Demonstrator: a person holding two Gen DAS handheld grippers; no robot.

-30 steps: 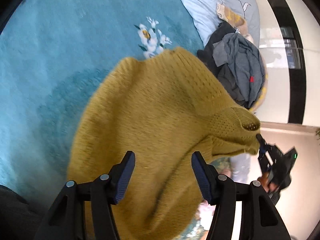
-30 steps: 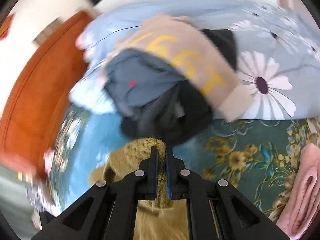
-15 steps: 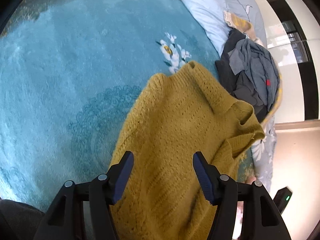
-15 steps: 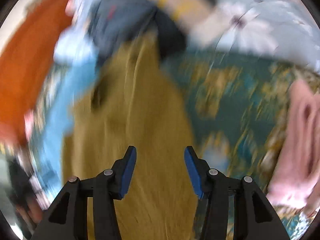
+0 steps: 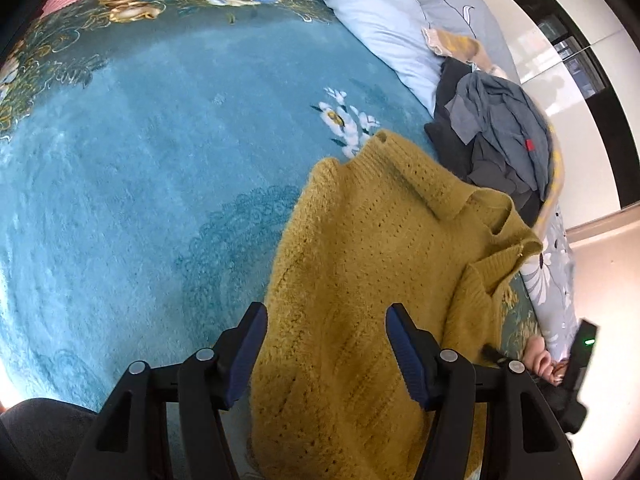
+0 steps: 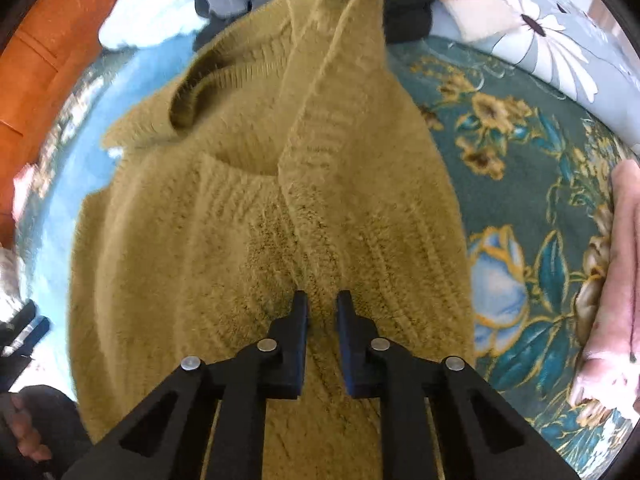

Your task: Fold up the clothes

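Observation:
A mustard-yellow knit sweater (image 5: 372,264) lies spread on the blue floral blanket (image 5: 140,168). In the right wrist view the sweater (image 6: 224,216) fills the middle, with one sleeve folded over its body and the collar at the far end. My left gripper (image 5: 324,332) is open and empty just above the sweater's near part. My right gripper (image 6: 322,312) has its jaws nearly closed with a narrow gap, pressed at the folded sleeve; whether it pinches the knit is unclear.
A heap of dark grey and black clothes (image 5: 496,136) lies beyond the sweater, against a pale blue daisy-print quilt (image 5: 384,16). Folded pink cloth (image 6: 612,280) lies at the right edge of the right wrist view. An orange wooden board (image 6: 48,52) stands at the left.
The right gripper let go of the sweater's corner, opened, and now has its jaws nearly closed low on the folded sleeve. The sweater dropped flat onto the blanket. The left gripper stayed open.

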